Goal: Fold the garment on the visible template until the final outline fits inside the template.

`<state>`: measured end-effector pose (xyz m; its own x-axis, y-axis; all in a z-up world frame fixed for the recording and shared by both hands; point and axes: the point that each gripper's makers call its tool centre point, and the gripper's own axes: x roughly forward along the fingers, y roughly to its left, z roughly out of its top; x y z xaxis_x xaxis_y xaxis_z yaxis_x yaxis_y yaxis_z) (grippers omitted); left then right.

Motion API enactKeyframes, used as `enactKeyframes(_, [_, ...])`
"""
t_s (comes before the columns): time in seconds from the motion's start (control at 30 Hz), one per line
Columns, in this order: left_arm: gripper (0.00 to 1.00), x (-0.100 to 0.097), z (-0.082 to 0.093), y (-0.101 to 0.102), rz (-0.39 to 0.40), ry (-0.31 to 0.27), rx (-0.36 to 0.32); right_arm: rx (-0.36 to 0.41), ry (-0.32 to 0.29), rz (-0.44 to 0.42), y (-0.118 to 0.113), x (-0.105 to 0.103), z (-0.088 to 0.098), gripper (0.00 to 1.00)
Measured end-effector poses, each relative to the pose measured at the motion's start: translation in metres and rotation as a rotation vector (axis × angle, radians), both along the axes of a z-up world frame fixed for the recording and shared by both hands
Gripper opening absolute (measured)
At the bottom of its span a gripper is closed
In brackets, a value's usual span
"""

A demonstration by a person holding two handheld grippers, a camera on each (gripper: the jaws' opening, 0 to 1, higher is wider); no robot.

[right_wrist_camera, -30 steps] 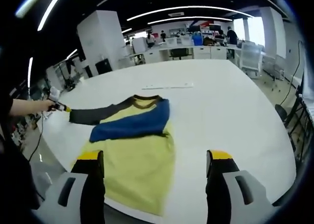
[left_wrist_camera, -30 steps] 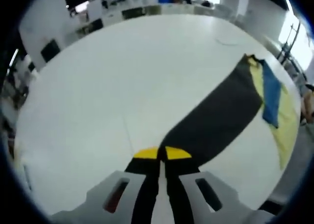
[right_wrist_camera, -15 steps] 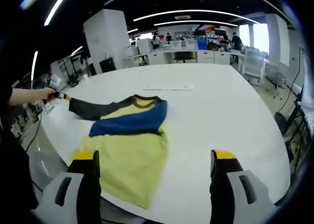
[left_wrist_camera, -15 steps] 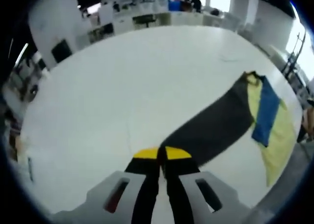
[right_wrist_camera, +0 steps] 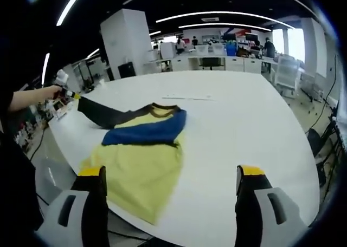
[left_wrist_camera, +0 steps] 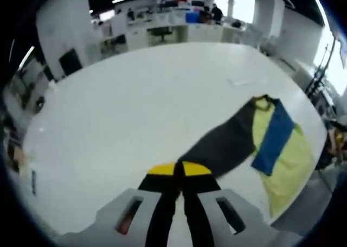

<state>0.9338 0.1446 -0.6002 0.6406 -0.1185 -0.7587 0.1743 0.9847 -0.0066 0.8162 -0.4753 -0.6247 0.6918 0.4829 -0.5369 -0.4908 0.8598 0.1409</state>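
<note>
The left gripper is seen with its 2 yellow-tipped jaws pressed together on the cuff of the dark grey sleeve, which is drawn out in a straight band from the jaws toward the shirt's body. In the right gripper view, the same gripper is seen at the far left, held in a person's hand off the table's edge, with the sleeve stretched between it and the collar.

The right gripper is held with its jaws wide apart and nothing between them, above the near edge of the white table.

The garment is a long-sleeved shirt with a yellow body lying flat near the table's edge, its hem appearing to hang slightly over the edge. The blue sleeve is already laid across the chest. No template outline can be made out on the table; only a thin strip is seen beyond the collar.

The step in hand is judged to be the folding-in of the second sleeve. For the next move, the grey sleeve would need to be carried across the chest and laid over the body, without the shirt being dragged further off the table.
</note>
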Motion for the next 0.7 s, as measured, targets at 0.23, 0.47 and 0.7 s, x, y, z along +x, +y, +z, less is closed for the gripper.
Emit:
enactKeyframes(0.23, [0.00, -0.003, 0.033, -0.044, -0.052, -0.038, -0.026, -0.002, -0.005, 0.091, 0.004, 0.000, -0.001, 1.00])
enactKeyframes(0.47, [0.00, -0.003, 0.061, -0.074, -0.127, -0.062, -0.023, -0.012, -0.028, 0.155, 0.006, 0.006, 0.003, 1.00])
enactKeyframes(0.7, [0.00, -0.004, 0.082, -0.100, -0.177, -0.074, -0.056, -0.007, -0.031, 0.172, 0.007, 0.006, 0.003, 1.00])
